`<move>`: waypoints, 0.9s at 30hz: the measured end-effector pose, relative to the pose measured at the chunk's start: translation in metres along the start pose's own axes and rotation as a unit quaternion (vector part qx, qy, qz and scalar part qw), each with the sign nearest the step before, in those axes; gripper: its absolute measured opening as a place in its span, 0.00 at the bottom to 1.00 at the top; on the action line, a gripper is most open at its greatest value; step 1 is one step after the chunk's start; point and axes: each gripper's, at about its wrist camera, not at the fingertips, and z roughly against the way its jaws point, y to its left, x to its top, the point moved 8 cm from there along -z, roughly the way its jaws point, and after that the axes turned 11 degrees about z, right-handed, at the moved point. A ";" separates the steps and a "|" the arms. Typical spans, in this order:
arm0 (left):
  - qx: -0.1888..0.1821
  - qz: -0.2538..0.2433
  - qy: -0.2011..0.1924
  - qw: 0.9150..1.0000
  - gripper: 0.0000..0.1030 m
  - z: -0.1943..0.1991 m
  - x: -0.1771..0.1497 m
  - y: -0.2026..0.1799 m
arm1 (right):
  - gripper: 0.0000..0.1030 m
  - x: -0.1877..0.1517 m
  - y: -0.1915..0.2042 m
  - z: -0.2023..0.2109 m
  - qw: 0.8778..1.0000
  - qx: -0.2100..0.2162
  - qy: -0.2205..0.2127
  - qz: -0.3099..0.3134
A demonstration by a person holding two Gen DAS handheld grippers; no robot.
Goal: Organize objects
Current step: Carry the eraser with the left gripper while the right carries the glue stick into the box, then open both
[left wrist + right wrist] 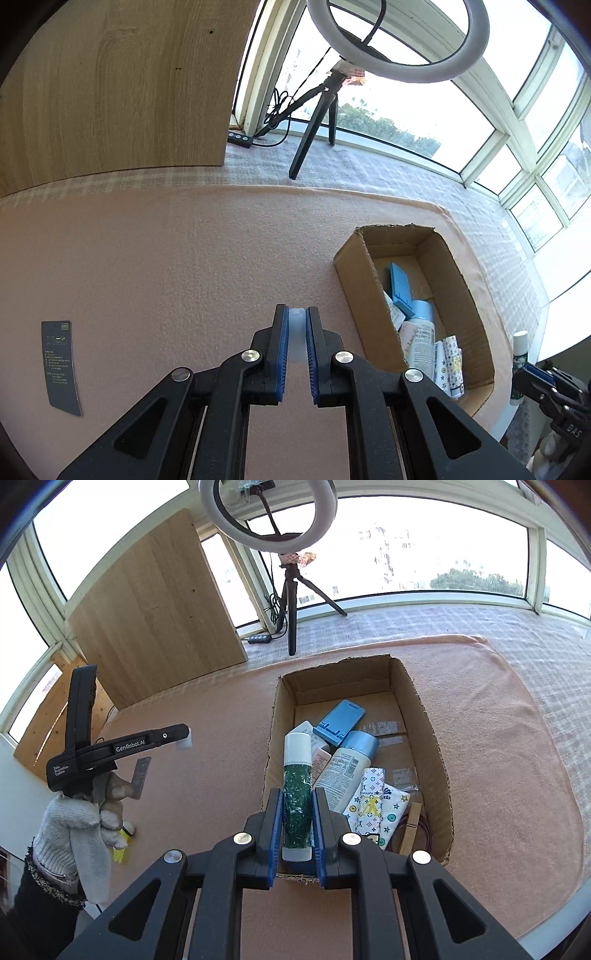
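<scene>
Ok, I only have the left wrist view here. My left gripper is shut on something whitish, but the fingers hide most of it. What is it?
Observer: A small white block, clamped at the tip of the left gripper and clear of the pink mat.
Operator: And the tube off to my far right?
Observer: That is a green tube with a white cap, clamped in the right gripper above the near end of the cardboard box.
Operator: Anything left on the mat near me?
Observer: A small yellow item lies by the gloved left hand; your view misses it.
</scene>
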 end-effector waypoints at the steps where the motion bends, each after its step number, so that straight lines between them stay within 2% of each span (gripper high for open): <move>1: -0.006 -0.004 -0.001 1.000 0.09 -0.001 0.003 -0.010 | 0.13 0.002 -0.004 0.001 1.000 -0.003 -0.001 0.000; 9: -0.039 -0.044 -0.002 0.998 0.09 -0.026 0.021 -0.093 | 0.13 0.006 -0.034 -0.001 1.000 -0.020 0.003 0.001; 15: -0.063 -0.060 0.027 0.996 0.09 -0.064 0.016 -0.147 | 0.13 0.000 -0.049 -0.012 1.000 -0.025 0.018 -0.002; 23: -0.062 -0.082 0.049 0.993 0.11 -0.104 0.009 -0.190 | 0.13 -0.007 -0.060 -0.022 0.999 -0.027 0.031 -0.006; 26: -0.084 -0.067 0.058 0.993 0.31 -0.109 0.011 -0.197 | 0.14 -0.007 -0.058 -0.022 0.999 -0.014 0.031 -0.003; 27: -0.083 -0.064 0.060 0.993 0.50 -0.110 0.011 -0.196 | 0.18 -0.007 -0.057 -0.022 0.999 -0.012 0.031 0.000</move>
